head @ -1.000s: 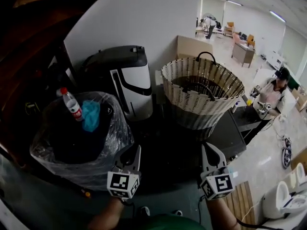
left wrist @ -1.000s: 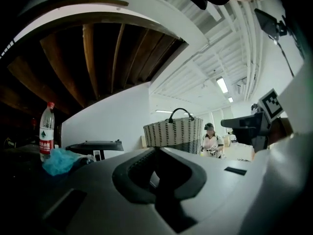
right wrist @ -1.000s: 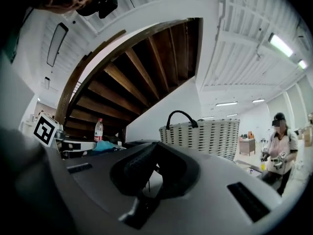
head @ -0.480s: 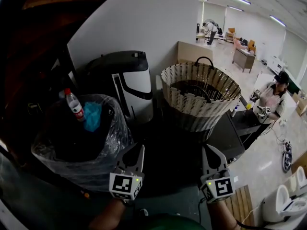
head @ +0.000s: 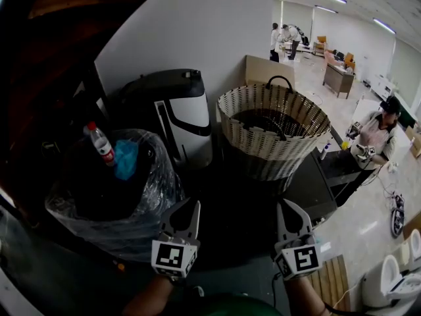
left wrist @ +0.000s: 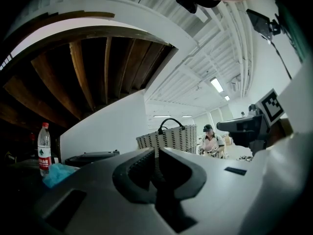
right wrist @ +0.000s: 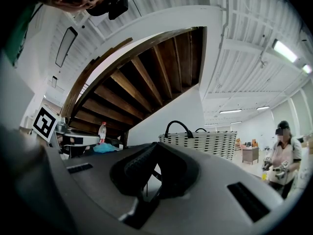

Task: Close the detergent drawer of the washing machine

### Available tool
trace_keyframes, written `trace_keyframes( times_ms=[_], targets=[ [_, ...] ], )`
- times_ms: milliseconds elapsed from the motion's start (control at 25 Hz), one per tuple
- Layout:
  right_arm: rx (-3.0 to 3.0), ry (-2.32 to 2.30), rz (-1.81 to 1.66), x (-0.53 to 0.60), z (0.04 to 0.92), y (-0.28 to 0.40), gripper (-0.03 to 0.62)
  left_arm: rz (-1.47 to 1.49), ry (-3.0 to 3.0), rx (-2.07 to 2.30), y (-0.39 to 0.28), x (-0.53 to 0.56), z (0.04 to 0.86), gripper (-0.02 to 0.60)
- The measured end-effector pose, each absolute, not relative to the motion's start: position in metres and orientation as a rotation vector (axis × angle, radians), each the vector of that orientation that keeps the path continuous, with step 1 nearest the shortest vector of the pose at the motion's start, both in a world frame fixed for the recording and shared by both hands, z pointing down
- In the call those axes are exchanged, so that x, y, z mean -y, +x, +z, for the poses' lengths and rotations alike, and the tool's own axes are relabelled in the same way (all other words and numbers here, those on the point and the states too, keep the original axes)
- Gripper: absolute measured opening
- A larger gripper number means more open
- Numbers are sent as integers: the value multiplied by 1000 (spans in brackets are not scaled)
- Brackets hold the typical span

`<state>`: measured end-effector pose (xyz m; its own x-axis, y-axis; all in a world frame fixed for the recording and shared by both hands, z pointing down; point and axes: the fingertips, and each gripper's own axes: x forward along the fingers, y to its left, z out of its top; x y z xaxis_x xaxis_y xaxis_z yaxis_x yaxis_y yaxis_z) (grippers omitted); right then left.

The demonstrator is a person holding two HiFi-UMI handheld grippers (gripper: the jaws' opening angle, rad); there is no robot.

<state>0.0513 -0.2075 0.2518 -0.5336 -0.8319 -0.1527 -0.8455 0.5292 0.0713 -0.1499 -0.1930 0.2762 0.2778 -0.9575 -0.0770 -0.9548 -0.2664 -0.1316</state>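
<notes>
Both left gripper (head: 189, 208) and right gripper (head: 285, 208), fingers (left wrist: 137, 170) clenched empty, above dark surface (head: 231, 199) beside basket (head: 276, 149).

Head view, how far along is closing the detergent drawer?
Done: nothing that shows; no drawer or washing machine can be made out in any view. In hand: nothing; the left gripper and right gripper are both shut and empty, held low before the wicker basket and bagged bin. Left: reaching the drawer and pushing it shut.
</notes>
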Motion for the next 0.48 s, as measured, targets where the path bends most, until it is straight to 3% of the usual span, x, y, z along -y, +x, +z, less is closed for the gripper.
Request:
trace_keyframes(
  times_ms=[480],
  targets=[
    [-2681,-1422,175,212,261,75,20,-43,-2350,-1842,-129,195,281,41]
  ],
)
